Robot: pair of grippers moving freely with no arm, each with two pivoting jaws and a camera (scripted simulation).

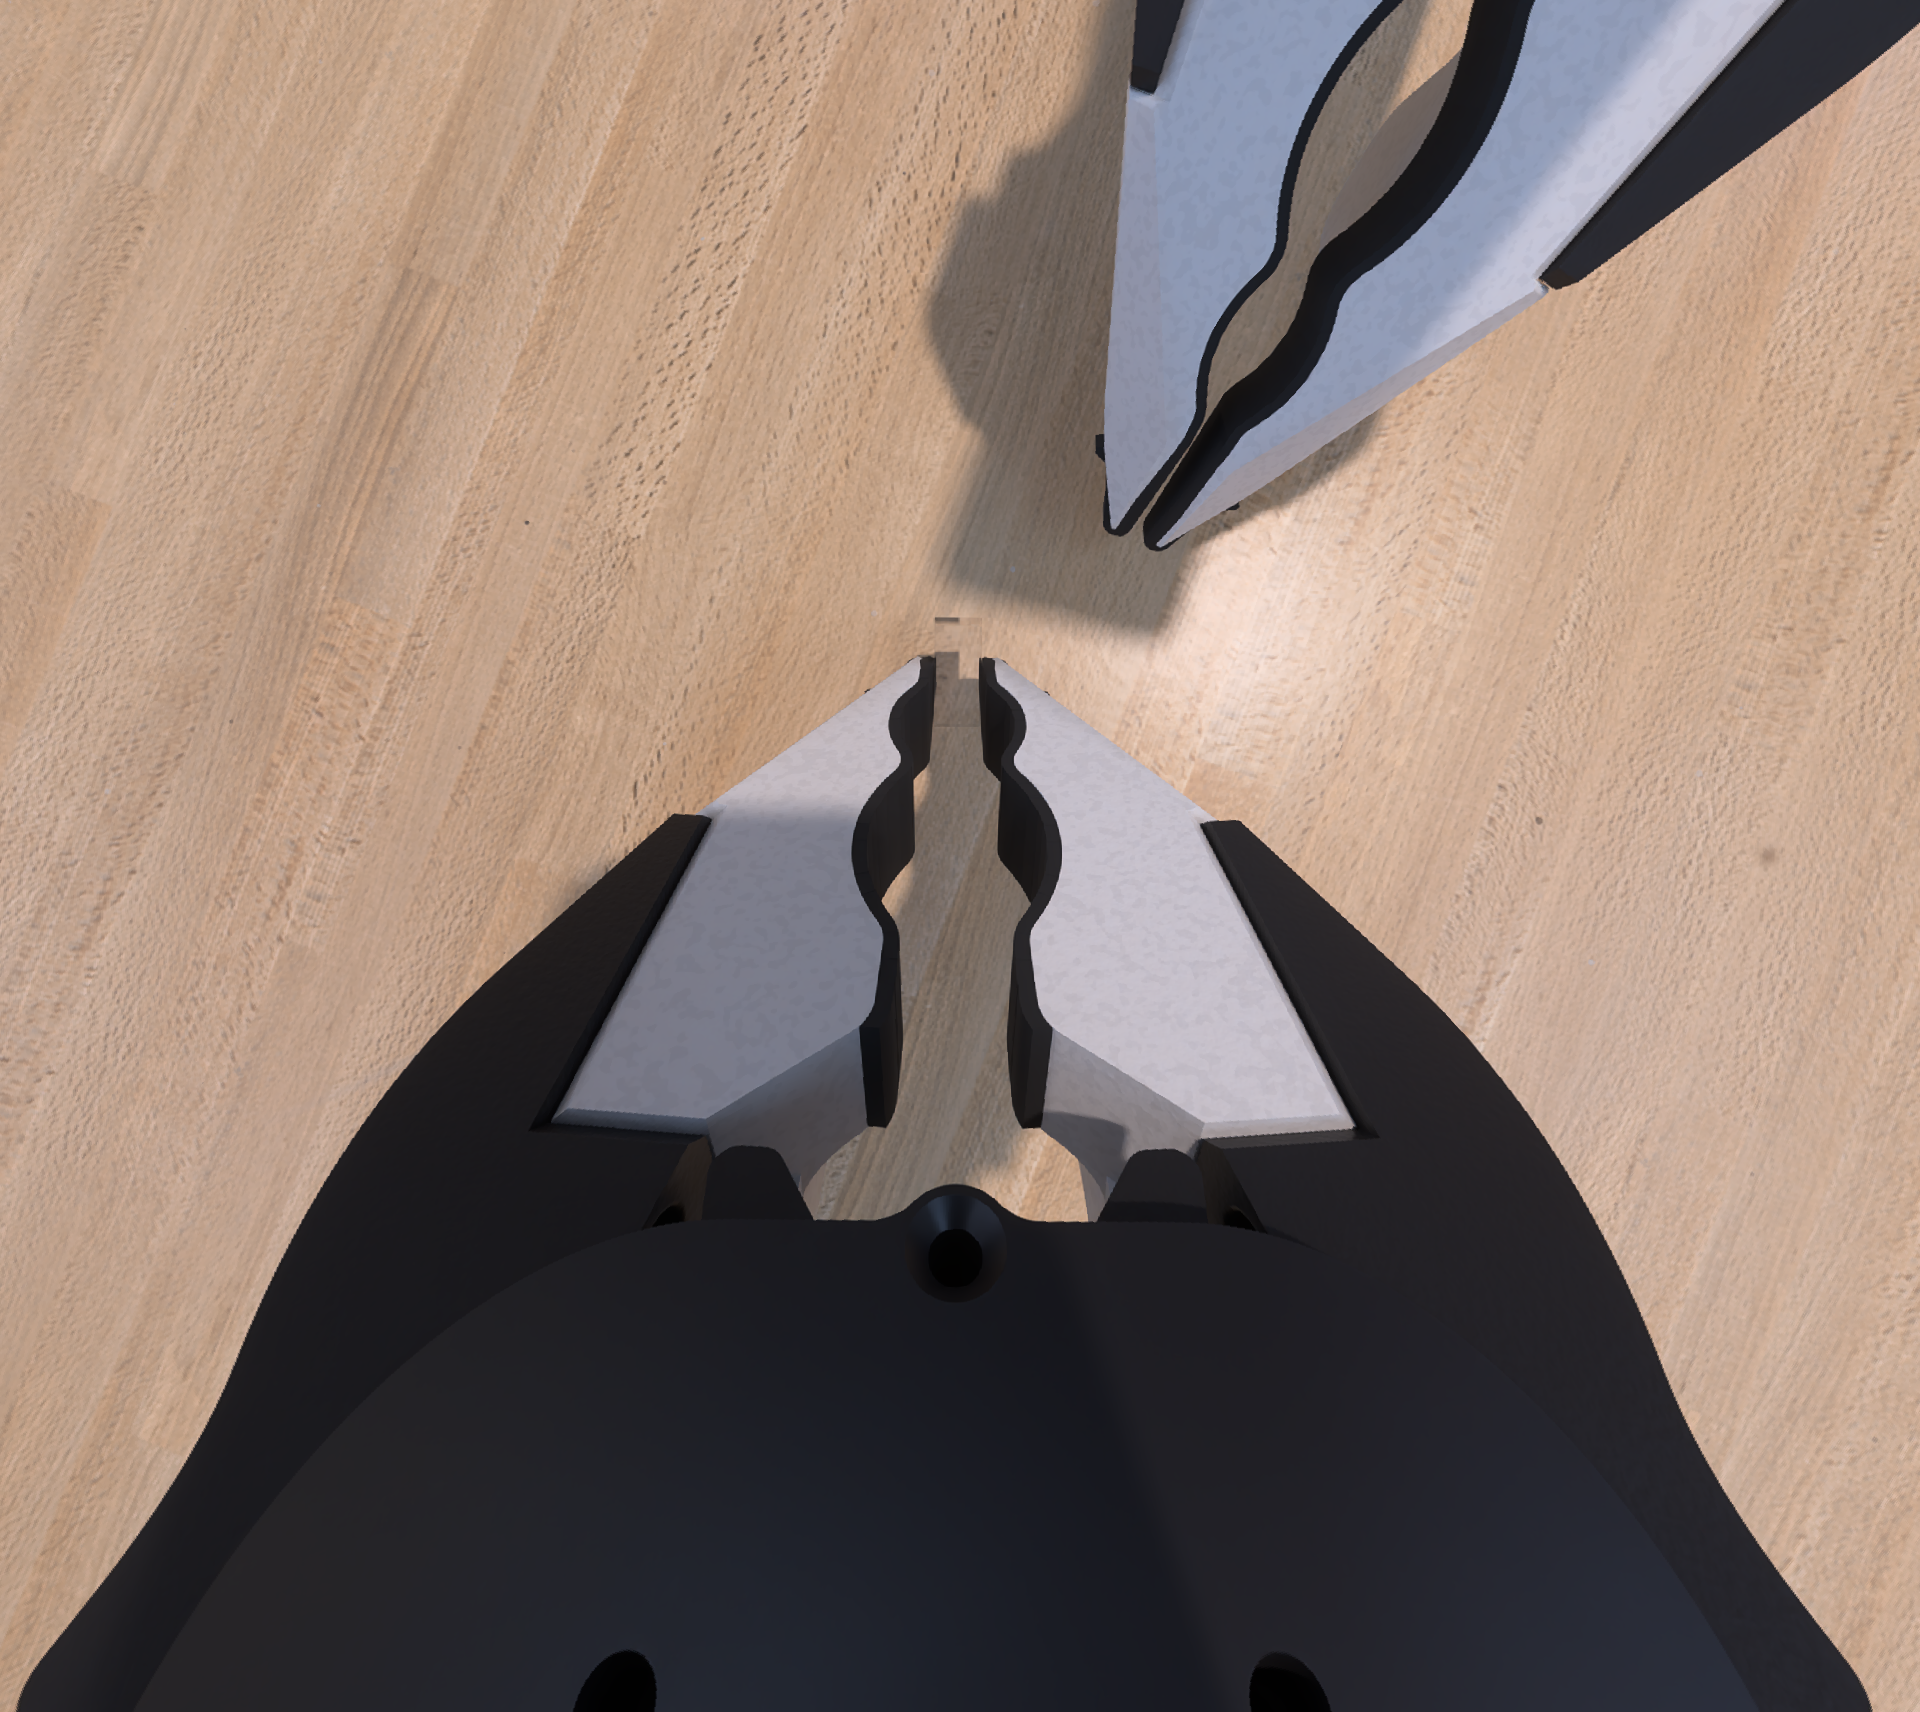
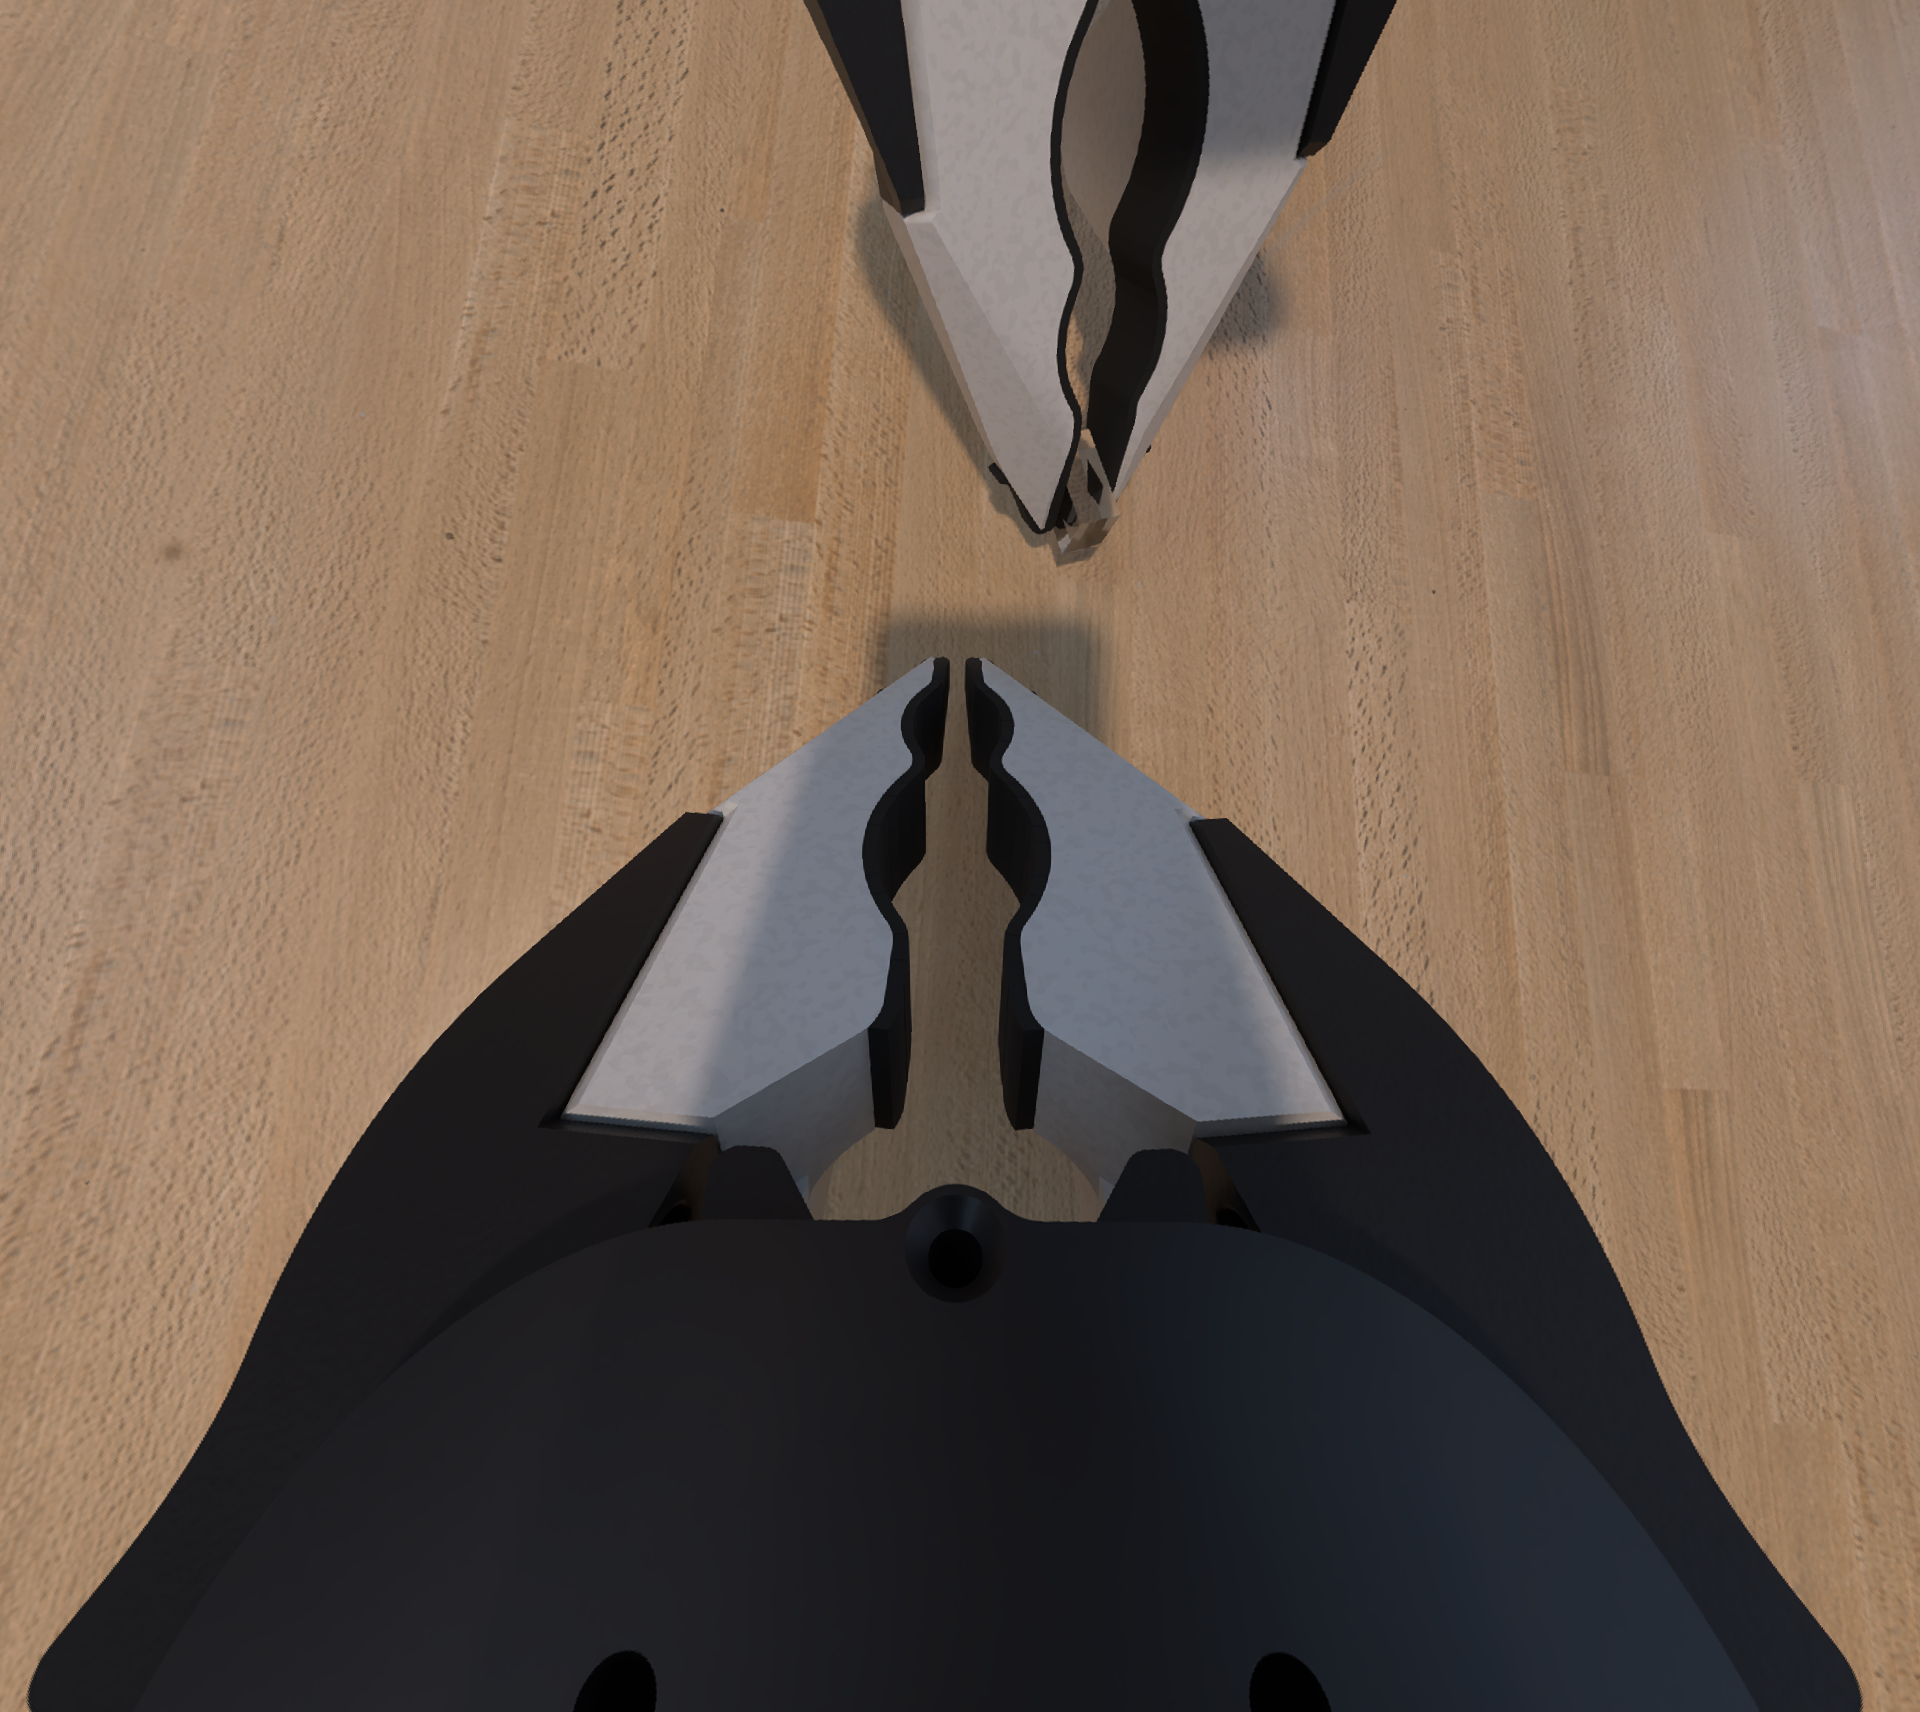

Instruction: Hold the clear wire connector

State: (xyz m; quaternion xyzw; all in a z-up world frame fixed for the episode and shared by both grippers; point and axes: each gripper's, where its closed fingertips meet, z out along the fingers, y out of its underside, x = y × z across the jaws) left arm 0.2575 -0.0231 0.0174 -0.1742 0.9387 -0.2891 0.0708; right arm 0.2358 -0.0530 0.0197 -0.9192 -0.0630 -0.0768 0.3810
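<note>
Your two claws meet tip to tip above a pale wooden surface point(image 1: 416, 415), its planks and grain filling both wrist views.

Your left claw point(image 1: 958, 667) is the larger shape in its own view: black body low in frame, grey fingers tapering forward, a narrow gap between the tips. In that gap sits the clear wire connector point(image 1: 954, 660), clamped at the very tips and poking just past them, faint and blurred against the wood.

Your right claw point(image 1: 1132, 532) enters that view from the upper right, angled down, fingers drawn together and nothing between them, near the left claw's tips but apart from them. Its dark shadow lies on the surface just to its left.

From the right wrist view you see your right claw point(image 2: 958, 663) with tips almost touching and only bare wood showing between them. Opposite, the left claw point(image 2: 1070, 509) points down toward you, the small translucent connector point(image 2: 1083, 532) pinched at its tips and jutting slightly beyond them, clear of the right claw's tips.
</note>
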